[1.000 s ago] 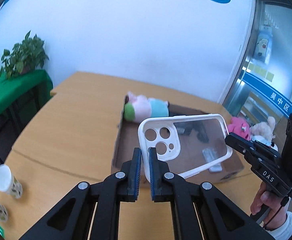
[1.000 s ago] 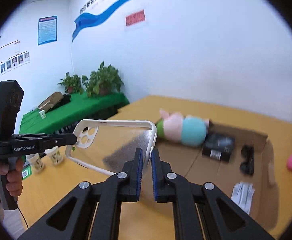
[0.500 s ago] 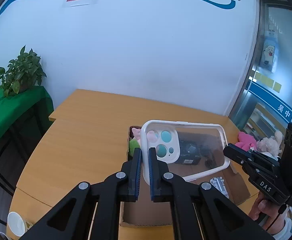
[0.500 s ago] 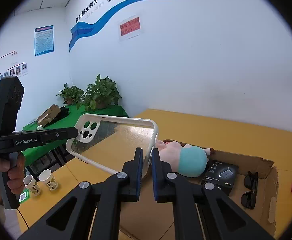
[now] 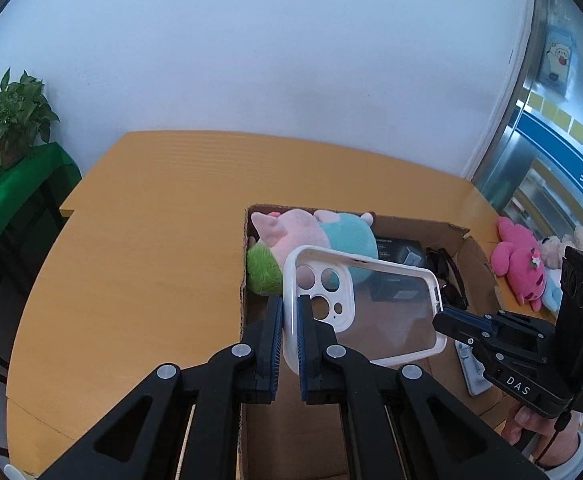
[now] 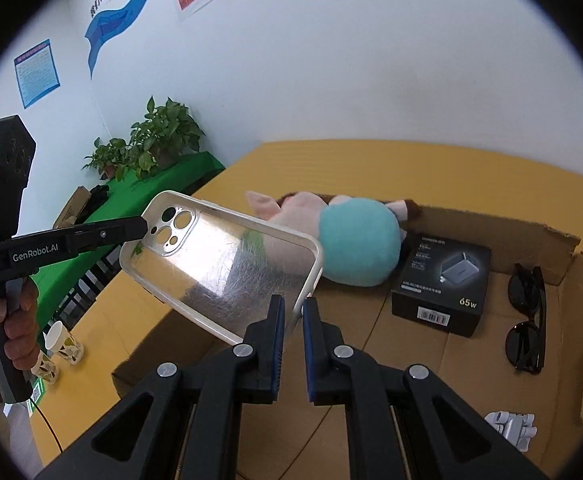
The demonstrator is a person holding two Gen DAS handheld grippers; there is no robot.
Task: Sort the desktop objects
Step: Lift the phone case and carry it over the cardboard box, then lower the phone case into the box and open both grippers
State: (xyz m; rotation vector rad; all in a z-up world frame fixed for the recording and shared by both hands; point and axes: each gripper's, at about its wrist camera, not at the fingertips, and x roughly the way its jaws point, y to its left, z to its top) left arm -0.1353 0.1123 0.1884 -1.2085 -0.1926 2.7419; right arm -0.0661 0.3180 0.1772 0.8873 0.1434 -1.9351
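A clear phone case (image 5: 387, 312) with a white rim hangs level above an open cardboard box (image 5: 419, 226). My left gripper (image 5: 290, 316) is shut on its camera-hole end. In the same view my right gripper (image 5: 439, 320) pinches the opposite end. From the right wrist view, the right gripper (image 6: 292, 316) is shut on the phone case (image 6: 219, 264) at its plain end. The left gripper (image 6: 141, 229) clamps the far corner by the camera holes. The cardboard box (image 6: 491, 220) lies right below.
The box holds a pink and teal plush toy (image 6: 355, 244), a black charger carton (image 6: 443, 284), sunglasses (image 6: 525, 320) and a white packet (image 6: 511, 428). A pink plush (image 5: 519, 260) lies on the table right of the box. Paper cups (image 6: 61, 344) stand at the left.
Both grippers have carried the phone case forward and down together, so it now hangs low over the box. Neither grip has changed.
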